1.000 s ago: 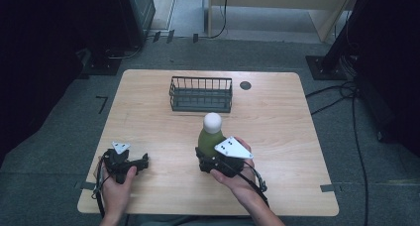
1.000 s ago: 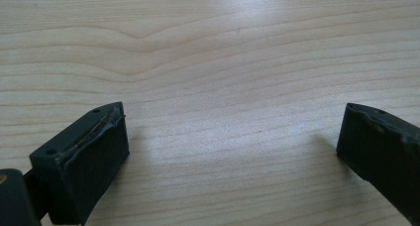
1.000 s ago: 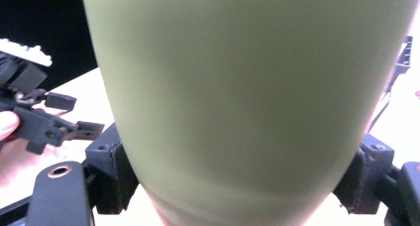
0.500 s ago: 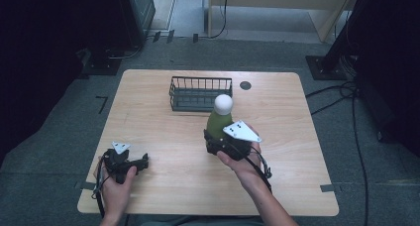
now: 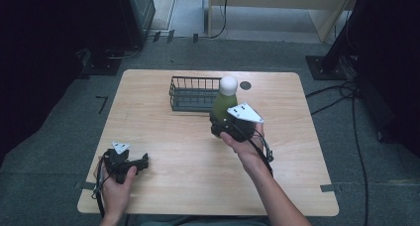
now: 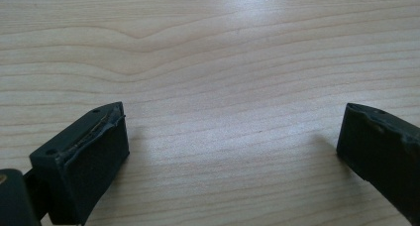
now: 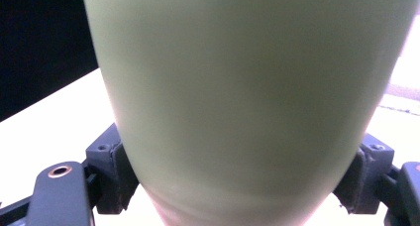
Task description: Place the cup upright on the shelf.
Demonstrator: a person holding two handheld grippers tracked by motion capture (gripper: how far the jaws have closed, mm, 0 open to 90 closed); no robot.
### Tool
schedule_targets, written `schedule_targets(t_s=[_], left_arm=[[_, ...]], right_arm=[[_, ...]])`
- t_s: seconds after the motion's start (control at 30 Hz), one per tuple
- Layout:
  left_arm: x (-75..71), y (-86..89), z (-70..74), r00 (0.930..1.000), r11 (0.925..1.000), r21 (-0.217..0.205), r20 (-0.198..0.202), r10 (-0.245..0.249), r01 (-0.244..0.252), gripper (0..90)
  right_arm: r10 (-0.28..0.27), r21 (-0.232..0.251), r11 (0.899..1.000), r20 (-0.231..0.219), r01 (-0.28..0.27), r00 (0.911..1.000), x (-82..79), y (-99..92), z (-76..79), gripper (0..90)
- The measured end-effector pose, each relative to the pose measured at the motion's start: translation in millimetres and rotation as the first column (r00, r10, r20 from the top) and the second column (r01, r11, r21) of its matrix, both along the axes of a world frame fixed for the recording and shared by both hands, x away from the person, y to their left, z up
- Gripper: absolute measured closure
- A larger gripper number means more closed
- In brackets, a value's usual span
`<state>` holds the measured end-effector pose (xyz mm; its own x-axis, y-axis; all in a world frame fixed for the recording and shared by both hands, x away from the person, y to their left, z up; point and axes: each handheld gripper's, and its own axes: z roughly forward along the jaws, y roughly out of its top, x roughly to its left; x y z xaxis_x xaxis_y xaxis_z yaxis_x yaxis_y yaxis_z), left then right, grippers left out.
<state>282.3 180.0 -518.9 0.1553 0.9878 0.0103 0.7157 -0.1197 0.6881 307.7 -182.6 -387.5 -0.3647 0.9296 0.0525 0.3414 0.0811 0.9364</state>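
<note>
1. The bottle (image 5: pixel 225 101) sits just right of centre in the high view, upright, its long axis running straight up the frame, white round cap on top, pale green body below.
2. In my right gripper view the bottle is a smooth, matte green wall with no label I can make out; it bulges past both jaws, which press against its lower sides.
3. So my right gripper (image 5: pixel 229 128) is pinching the bottle low on its body, and my right hand (image 5: pixel 243 142) is behind it, toward the lower right of the high view.
4. I cannot tell whether the bottle's base is touching the table (image 5: pixel 163 137) or is lifted off it.
5. The relation that matters: the wire basket (image 5: pixel 194 93) lies just up and left of the bottle in the high view, its right end right beside the bottle's shoulder. My guess is the bottle is headed in there, so it has to clear the near rim.
6. My right hand is clearly the nearer one to the basket.
7. My left gripper (image 5: pixel 130 162) rests at the lower left of the high view, well apart from bottle and basket.
8. In my left gripper view its jaws stand spread wide with bare wood grain between them, holding nothing.
</note>
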Motion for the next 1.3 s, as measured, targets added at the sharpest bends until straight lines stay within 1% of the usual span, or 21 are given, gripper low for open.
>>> schedule_targets(t_s=[0.07,0.1,0.13,0.2,0.23,0.27,0.3,0.33,0.37,0.43,0.53,0.67,0.8,0.83,0.9,0.93,0.97,1.03,1.07,1.13,1.3], left_arm=[[0.0,0.0,0.0,1.0,1.0,0.0,0.0,0.0,0.0,0.0],[0.0,0.0,0.0,1.0,1.0,0.0,0.0,0.0,0.0,0.0],[0.0,0.1,0.1,1.0,1.0,0.0,-0.001,0.0,0.0,0.0],[0.0,0.1,0.2,1.0,1.0,0.0,-0.003,-0.001,0.001,0.0],[0.0,0.0,0.2,1.0,1.0,-0.001,-0.002,0.0,0.0,0.0],[0.0,0.0,0.1,1.0,1.0,0.0,-0.002,0.0,0.0,0.0],[0.0,0.0,0.2,1.0,1.0,0.0,-0.002,0.0,0.0,0.0],[0.0,0.0,0.2,1.0,1.0,0.0,-0.002,0.0,0.0,0.0],[0.0,0.0,0.1,1.0,1.0,-0.001,-0.001,0.0,0.0,0.0],[0.0,0.0,0.1,1.0,1.0,0.0,-0.001,0.0,0.0,0.0],[0.0,0.0,0.1,1.0,1.0,-0.001,-0.001,0.0,0.0,0.0],[0.0,0.0,0.1,1.0,1.0,-0.001,-0.001,0.001,-0.001,0.0],[-0.1,0.0,0.1,1.0,1.0,0.0,-0.001,0.0,0.0,0.0],[0.0,0.0,0.1,1.0,1.0,-0.001,-0.001,0.0,0.0,0.0],[-0.1,0.0,0.1,1.0,1.0,-0.001,-0.001,0.0,0.0,0.0],[0.0,0.0,0.0,1.0,1.0,-0.001,0.0,0.0,0.0,0.0],[0.0,0.0,0.0,1.0,1.0,-0.001,0.0,0.0,0.0,0.0],[0.0,0.0,0.0,1.0,1.0,-0.001,0.0,0.0,0.0,0.0],[-0.1,-0.1,0.0,1.0,1.0,-0.001,0.0,0.0,0.0,0.0],[-0.1,0.0,0.0,1.0,1.0,0.0,0.0,0.0,0.0,0.0],[-0.1,0.1,0.1,1.0,1.0,0.0,-0.001,-0.001,0.001,0.0]], right_arm=[[-0.009,0.0,1.0,0.001,0.009,1.0,7.1,-1.6,3.3,20.2],[-0.02,-0.011,1.0,0.008,0.02,0.9998,11.9,-2.3,6.2,20.1],[-0.02,-0.011,1.0,0.008,0.02,0.9998,11.9,-2.3,6.2,20.1],[-0.029,-0.015,0.999,0.013,0.03,0.9995,17.8,-2.7,10.0,20.1],[-0.039,-0.014,0.999,0.018,0.04,0.9991,24.8,-2.8,14.7,20.2],[-0.039,-0.014,0.999,0.018,0.04,0.9991,24.8,-2.8,14.7,20.2],[-0.047,-0.016,0.999,0.025,0.048,0.9986,30.0,-2.3,18.6,20.1],[-0.047,-0.016,0.999,0.025,0.048,0.9986,30.0,-2.3,18.6,20.1],[-0.053,-0.018,0.998,0.024,0.053,0.9983,36.3,-1.0,23.9,20.1],[-0.052,-0.015,0.999,0.022,0.052,0.9984,38.3,-0.5,25.7,20.1],[-0.052,-0.015,0.999,0.023,0.052,0.9984,46.6,1.4,32.0,20.1],[-0.061,-0.001,0.998,0.019,0.061,0.9979,60.3,4.4,38.0,20.2],[-0.072,0.005,0.997,0.021,0.072,0.9972,73.1,6.2,40.7,20.2],[-0.079,0.007,0.997,0.02,0.079,0.9966,80.2,6.8,42.0,20.2],[-0.081,0.006,0.997,0.02,0.08,0.9965,83.0,7.1,42.5,20.2],[-0.086,0.007,0.996,0.02,0.085,0.9961,86.3,7.7,43.0,20.2],[-0.09,0.004,0.996,0.021,0.09,0.9957,92.9,8.3,43.9,20.2],[-0.094,0.006,0.996,0.018,0.094,0.9954,96.0,8.5,44.4,20.2],[-0.103,0.013,0.995,0.017,0.103,0.9945,103.3,8.3,45.2,20.2],[-0.107,0.015,0.994,0.017,0.107,0.9941,105.5,8.3,45.5,20.2],[-0.127,0.024,0.992,0.017,0.127,0.9918,120.1,7.3,46.5,20.2]])
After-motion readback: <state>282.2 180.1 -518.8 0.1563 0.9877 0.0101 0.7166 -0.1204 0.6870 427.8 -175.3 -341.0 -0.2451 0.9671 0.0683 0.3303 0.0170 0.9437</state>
